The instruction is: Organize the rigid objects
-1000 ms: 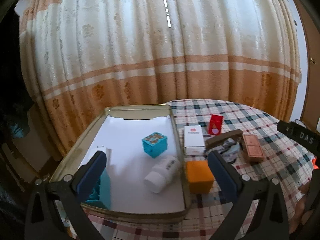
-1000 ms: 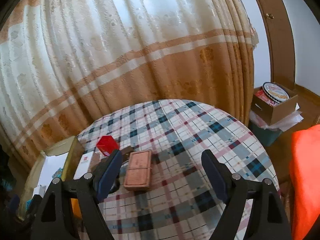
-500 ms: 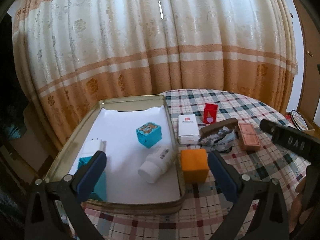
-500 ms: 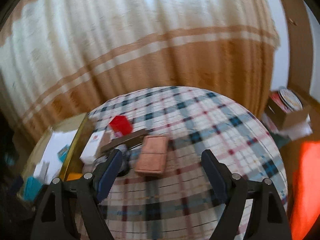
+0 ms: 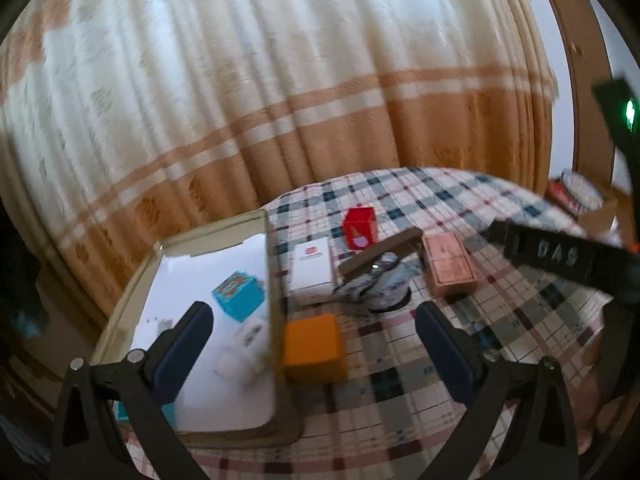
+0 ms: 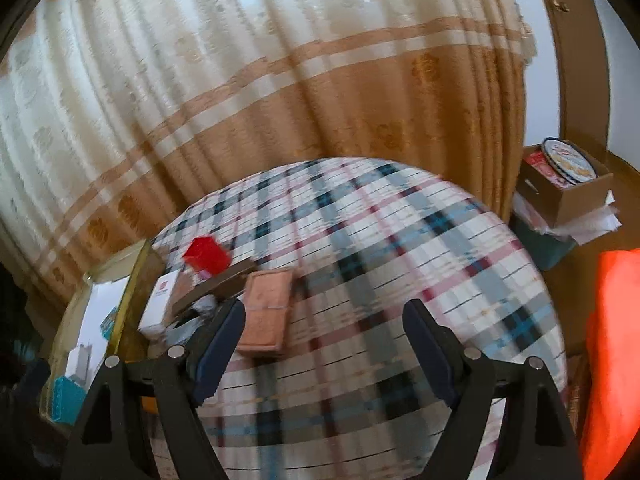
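Orange box [image 5: 314,346] sits on the bench between the left gripper's [image 5: 312,334] wide, empty fingers; only the right gripper [image 6: 324,338], equally wide, shows a cardboard carton [image 6: 576,196]

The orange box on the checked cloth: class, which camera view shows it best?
The left wrist view. There the orange box sits whole and unhidden on the checked tablecloth, just outside the tray. In the right wrist view only a sliver of it shows, low at the left behind the right tongs.
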A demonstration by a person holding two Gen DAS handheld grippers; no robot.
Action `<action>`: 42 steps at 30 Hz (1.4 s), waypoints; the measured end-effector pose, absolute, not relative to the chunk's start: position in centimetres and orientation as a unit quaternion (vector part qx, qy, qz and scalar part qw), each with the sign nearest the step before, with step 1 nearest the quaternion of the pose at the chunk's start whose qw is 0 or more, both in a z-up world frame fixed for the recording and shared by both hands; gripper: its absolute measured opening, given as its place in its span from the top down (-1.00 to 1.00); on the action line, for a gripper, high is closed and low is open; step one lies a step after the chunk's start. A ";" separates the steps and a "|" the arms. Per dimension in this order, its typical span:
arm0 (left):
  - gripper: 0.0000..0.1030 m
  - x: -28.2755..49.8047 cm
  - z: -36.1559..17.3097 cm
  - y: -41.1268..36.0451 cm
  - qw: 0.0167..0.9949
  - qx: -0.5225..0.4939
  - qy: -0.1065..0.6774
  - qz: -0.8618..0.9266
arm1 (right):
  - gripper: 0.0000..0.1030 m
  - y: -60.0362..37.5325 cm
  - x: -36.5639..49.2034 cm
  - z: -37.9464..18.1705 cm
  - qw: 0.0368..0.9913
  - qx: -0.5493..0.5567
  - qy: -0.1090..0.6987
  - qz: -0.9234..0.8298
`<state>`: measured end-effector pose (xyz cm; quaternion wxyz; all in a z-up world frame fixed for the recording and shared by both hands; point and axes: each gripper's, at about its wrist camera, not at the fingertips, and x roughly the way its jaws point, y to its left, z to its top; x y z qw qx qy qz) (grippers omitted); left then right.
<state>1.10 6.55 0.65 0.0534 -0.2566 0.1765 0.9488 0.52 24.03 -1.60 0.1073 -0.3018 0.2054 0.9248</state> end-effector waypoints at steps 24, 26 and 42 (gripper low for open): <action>-0.99 -1.9 -4.0 9.7 -0.053 -0.447 0.068 0.891 | -0.61 28.2 1.2 -2.1 0.125 -0.301 0.248 0.912; -0.99 -2.4 -4.1 9.8 -0.064 -0.451 0.064 0.888 | -0.61 28.3 1.3 -2.0 0.123 -0.302 0.245 0.913; -0.99 -4.3 -3.5 13.8 0.013 -0.416 0.165 0.894 | -0.61 29.0 1.1 -2.4 0.127 -0.309 0.247 0.910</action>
